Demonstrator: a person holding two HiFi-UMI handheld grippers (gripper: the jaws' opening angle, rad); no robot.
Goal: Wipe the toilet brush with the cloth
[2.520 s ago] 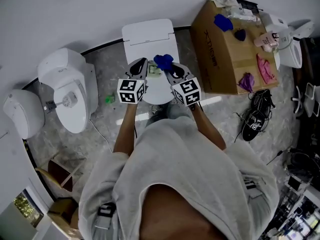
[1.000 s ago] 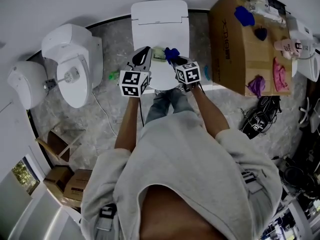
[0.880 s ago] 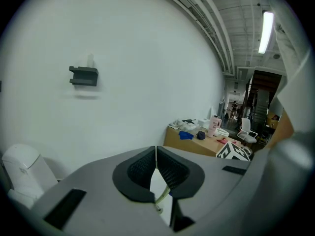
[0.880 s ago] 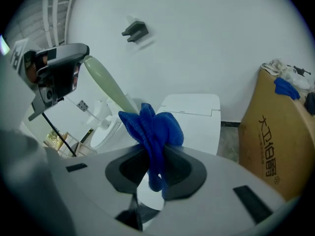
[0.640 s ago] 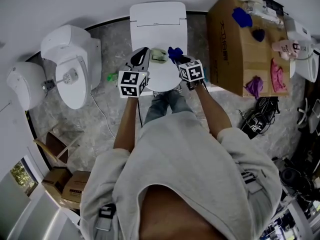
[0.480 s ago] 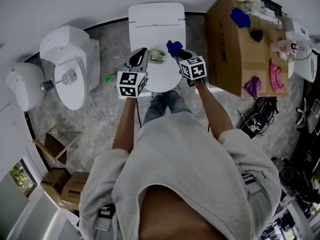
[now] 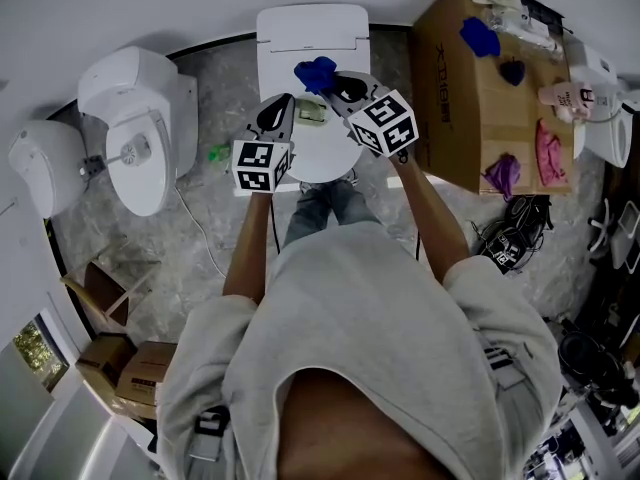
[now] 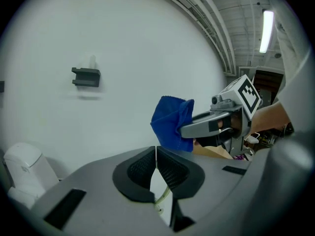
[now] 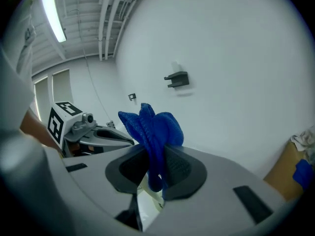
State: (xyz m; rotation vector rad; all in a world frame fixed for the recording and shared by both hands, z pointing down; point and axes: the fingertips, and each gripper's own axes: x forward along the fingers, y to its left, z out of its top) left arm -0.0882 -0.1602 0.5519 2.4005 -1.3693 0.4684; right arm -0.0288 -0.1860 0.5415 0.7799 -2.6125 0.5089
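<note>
My left gripper [image 7: 286, 102] hovers over a closed toilet lid. It is shut [image 8: 156, 154]: its pads meet, and a thin pale green stem of the toilet brush [image 8: 162, 198] runs down from between them. In the head view the brush's pale green end [image 7: 312, 114] shows just right of that gripper's tip. My right gripper [image 7: 336, 78] is shut [image 9: 156, 163] on a bunched blue cloth [image 9: 150, 127]. It holds the cloth [image 7: 313, 71] a little beyond the brush and apart from it. In the left gripper view the cloth [image 8: 171, 122] hangs from the right gripper [image 8: 197, 128].
The closed white toilet [image 7: 312, 38] stands against the wall. A second toilet [image 7: 135, 138] with its seat showing is at the left. A cardboard box [image 7: 465, 108] with several cloths on top is at the right, with shoes [image 7: 505, 246] beside it. A black hook [image 8: 86, 76] is on the wall.
My right gripper has lifted the blue cloth up and left, off the brush's right side, and it now sits beyond the brush. The left gripper has barely moved.
</note>
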